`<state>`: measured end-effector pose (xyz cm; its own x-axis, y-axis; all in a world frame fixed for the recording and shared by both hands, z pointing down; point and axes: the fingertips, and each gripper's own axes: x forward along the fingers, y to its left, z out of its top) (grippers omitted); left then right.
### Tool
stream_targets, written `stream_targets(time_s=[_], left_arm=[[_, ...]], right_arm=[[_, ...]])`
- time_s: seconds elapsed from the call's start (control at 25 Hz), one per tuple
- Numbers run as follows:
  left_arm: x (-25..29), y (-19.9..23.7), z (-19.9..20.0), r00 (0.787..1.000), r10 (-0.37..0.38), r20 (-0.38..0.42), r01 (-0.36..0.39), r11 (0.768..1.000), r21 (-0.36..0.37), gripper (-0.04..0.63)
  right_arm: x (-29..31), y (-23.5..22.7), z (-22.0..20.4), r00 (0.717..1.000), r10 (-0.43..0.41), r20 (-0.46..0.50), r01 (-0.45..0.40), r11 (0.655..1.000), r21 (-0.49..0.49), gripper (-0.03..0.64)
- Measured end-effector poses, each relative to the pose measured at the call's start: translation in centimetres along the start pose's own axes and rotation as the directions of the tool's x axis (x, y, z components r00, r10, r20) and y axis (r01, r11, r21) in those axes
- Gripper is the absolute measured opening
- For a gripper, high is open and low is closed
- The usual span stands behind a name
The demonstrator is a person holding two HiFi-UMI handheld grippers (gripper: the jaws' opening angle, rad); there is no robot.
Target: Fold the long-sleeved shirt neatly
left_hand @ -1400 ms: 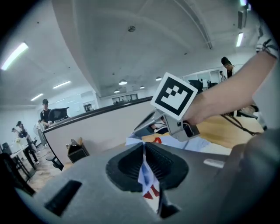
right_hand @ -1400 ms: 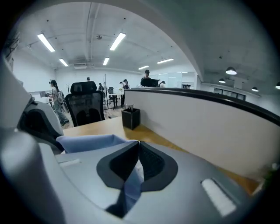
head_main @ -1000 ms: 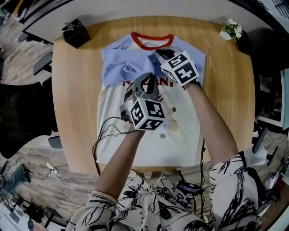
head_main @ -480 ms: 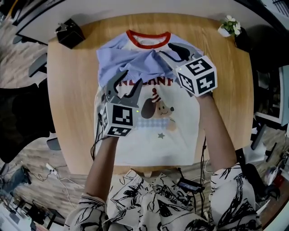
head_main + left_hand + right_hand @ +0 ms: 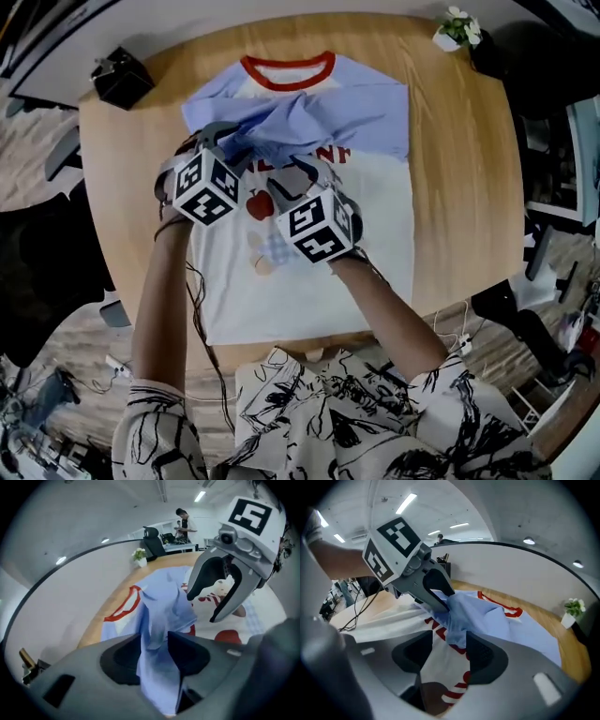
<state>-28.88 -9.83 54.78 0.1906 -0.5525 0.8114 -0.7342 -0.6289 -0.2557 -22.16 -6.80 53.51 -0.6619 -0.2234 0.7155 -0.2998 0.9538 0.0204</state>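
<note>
While both tongs gape, the bunched sleeve lies unheld.
White long-sleeved shirt [image 5: 309,272] with a red collar lies flat on the round wooden table [image 5: 459,187] beneath them. The left tongs [image 5: 153,641], just narrowing slightly, and the right tongs [image 5: 449,644], just opening, straddle its crumpled blue sleeve [image 5: 164,606] unpinched. Closing on that bunch would likely crease the fold.

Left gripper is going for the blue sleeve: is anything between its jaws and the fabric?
Nothing visible stands in the way. The blue sleeve already runs up between the left gripper's jaws, which stand apart and have just been closing around it. The pads do not look clamped on the fabric yet.
</note>
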Motion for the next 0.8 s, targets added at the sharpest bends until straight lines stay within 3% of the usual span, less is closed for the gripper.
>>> stream_targets(time_s=[0.04, 0.08, 0.2, 0.36, 0.48, 0.64, 0.8], left_arm=[[0.3, -0.1, -0.2, 1.000, -0.014, -0.016, 0.014, 1.000, 0.015, 0.163], [0.3, -0.2, -0.2, 0.999, -0.031, -0.021, 0.031, 0.999, 0.017, 0.022], [-1.1, -0.4, 1.1, 0.995, -0.093, 0.041, 0.096, 0.991, -0.095, 0.015], [-3.4, 0.6, 3.6, 0.983, -0.142, 0.120, 0.169, 0.952, -0.255, 0.016], [-4.8, 0.7, 6.2, 0.964, -0.195, 0.179, 0.247, 0.904, -0.348, 0.017], [-6.0, 0.0, 9.9, 0.929, -0.253, 0.269, 0.353, 0.827, -0.439, 0.017], [-6.8, -0.8, 13.2, 0.896, -0.282, 0.344, 0.428, 0.757, -0.493, 0.017]], right_arm=[[0.3, 0.0, -0.1, 1.000, -0.030, -0.004, 0.030, 1.000, -0.005, 0.239], [0.5, 0.0, -0.1, 0.998, -0.058, -0.006, 0.057, 0.998, -0.012, 0.239], [1.0, -0.1, 0.0, 0.991, -0.133, 0.000, 0.132, 0.990, -0.044, 0.239], [1.3, -0.3, -0.2, 0.979, -0.203, 0.011, 0.203, 0.978, -0.056, 0.239], [1.1, -0.7, 0.3, 0.962, -0.269, 0.046, 0.271, 0.962, -0.022, 0.247], [0.2, -2.4, 1.7, 0.919, -0.384, 0.092, 0.376, 0.922, 0.094, 0.252], [-1.9, -3.7, 3.9, 0.878, -0.447, 0.174, 0.404, 0.885, 0.232, 0.276]])
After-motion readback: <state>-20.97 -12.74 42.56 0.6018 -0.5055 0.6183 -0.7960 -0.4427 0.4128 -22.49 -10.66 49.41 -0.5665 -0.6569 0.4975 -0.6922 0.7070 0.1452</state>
